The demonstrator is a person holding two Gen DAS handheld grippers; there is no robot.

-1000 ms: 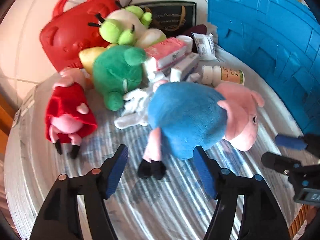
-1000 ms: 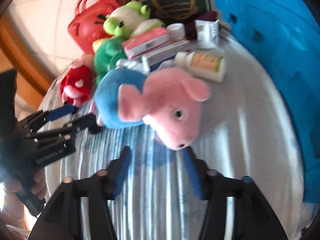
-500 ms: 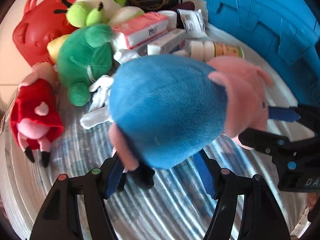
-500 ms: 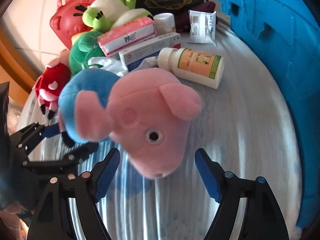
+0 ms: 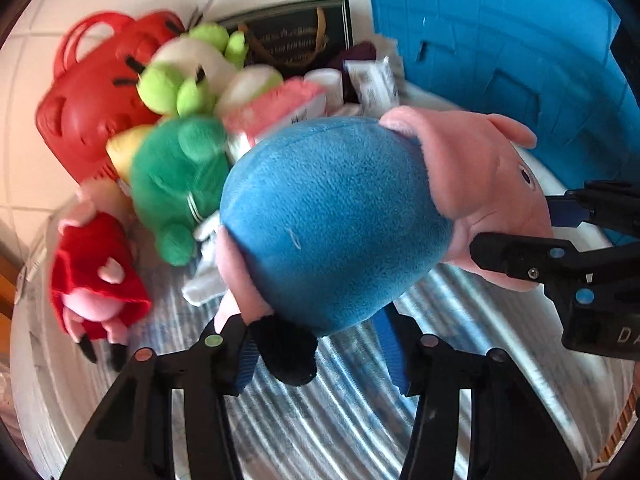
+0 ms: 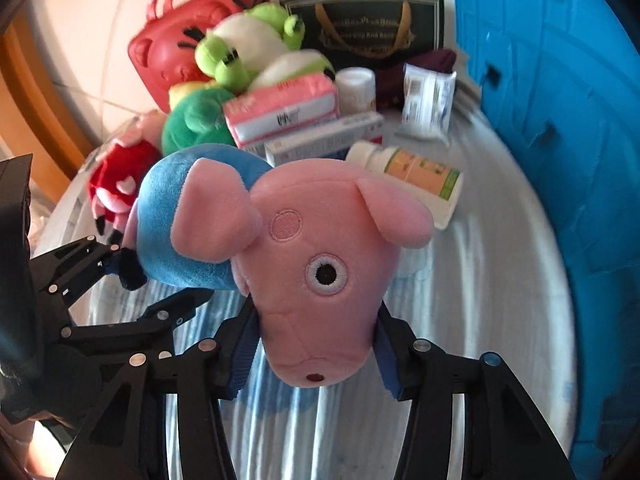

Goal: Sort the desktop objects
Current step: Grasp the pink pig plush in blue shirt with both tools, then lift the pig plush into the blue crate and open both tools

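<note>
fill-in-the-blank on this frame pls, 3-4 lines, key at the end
The right tool grips the pig plush by its ____.
The left tool closes around the plush's ____-coloured body.
The medicine bottle behind the plush lies on its ____.
The big bin to the right is ____.

Missing words: head; blue; side; blue

Bare striped desk [image 6: 480, 320] at lower right of the right wrist view gives you open passage. The blue bin wall [image 6: 560, 100] closes the right edge; plush toys [image 6: 192, 128], boxes [image 6: 288, 112] and a bottle [image 6: 416, 176] block the upper centre.
</note>
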